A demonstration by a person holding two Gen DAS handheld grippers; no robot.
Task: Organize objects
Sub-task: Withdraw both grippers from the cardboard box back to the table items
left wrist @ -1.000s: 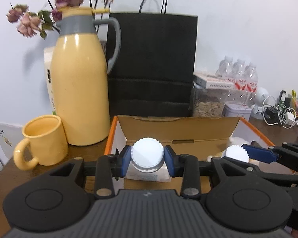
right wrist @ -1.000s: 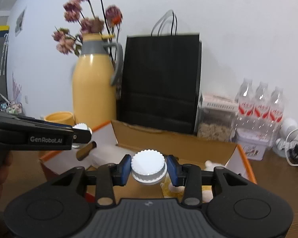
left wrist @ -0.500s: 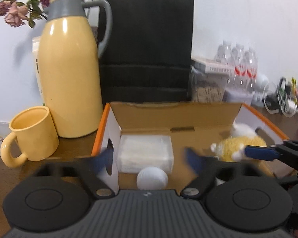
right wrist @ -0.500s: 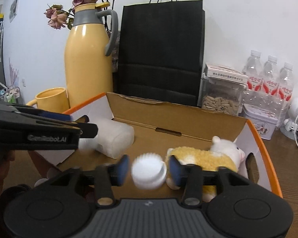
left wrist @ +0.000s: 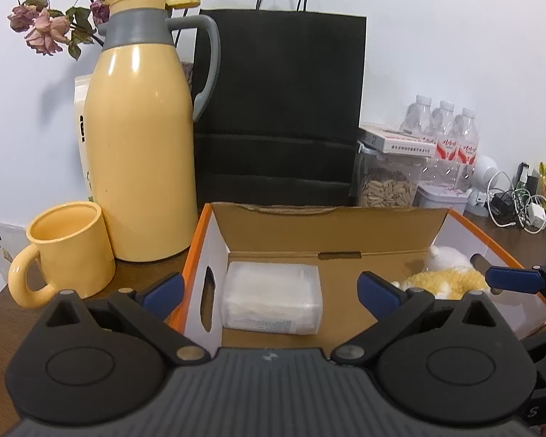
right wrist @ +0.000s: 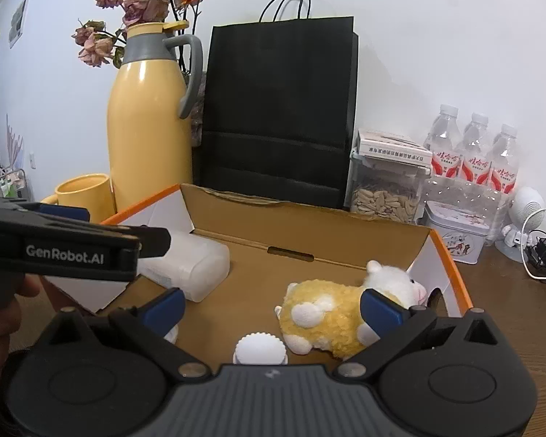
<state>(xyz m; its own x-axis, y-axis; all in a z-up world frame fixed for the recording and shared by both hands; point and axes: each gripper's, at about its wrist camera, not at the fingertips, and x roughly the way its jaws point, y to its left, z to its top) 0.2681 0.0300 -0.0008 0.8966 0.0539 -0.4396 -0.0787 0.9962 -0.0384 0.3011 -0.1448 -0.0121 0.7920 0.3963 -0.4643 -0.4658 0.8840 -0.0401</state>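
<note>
White ribbed-cap bottle (right wrist: 259, 349) upright in cardboard box (right wrist: 345, 229); both grippers' jaws apart, empty.

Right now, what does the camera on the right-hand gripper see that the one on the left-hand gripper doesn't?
Only the right wrist view shows the white ribbed-cap bottle on the box floor beside the plush toy, and the left gripper's GenRobot.AI side.

Only the left wrist view shows the yellow mug's handle and the right gripper's blue fingertip.

Both show the cardboard box, clear plastic pack, yellow thermos, black bag and water bottles. Both grippers are open.
</note>
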